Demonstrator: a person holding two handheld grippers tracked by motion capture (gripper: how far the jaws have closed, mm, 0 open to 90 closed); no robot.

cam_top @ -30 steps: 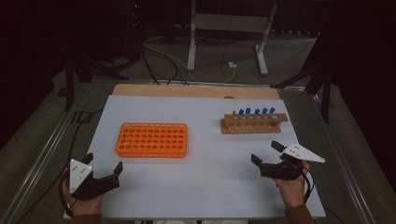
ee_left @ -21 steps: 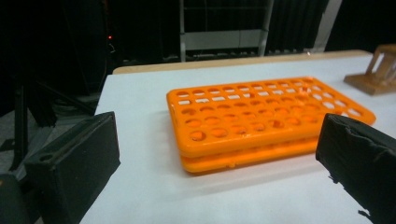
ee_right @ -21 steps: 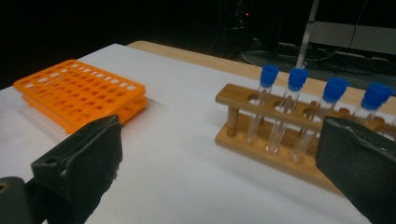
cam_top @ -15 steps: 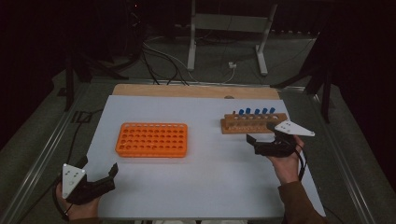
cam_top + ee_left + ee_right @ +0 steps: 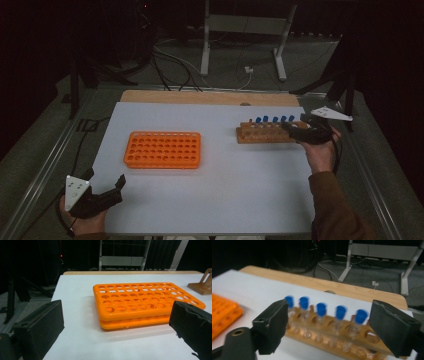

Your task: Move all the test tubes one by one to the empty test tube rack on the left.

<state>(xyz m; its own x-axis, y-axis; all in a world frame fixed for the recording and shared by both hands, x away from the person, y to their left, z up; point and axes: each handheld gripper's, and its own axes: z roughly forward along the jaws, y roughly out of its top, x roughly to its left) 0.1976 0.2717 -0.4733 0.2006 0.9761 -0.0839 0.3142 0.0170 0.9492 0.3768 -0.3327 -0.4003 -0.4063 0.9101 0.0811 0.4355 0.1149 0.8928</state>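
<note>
My right gripper (image 5: 295, 131) has moved up to the tube rack (image 5: 265, 134), jaws narrowing but empty, ready to pick one blue-capped tube (image 5: 361, 319); my left gripper (image 5: 107, 192) waits open.

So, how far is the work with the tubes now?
Nothing is moved yet: all five blue-capped tubes stand in the wooden rack, and the orange rack looks empty. The right gripper is at the wooden rack, jaws just closing but holding nothing. The left gripper waits open. All transfers remain.
</note>
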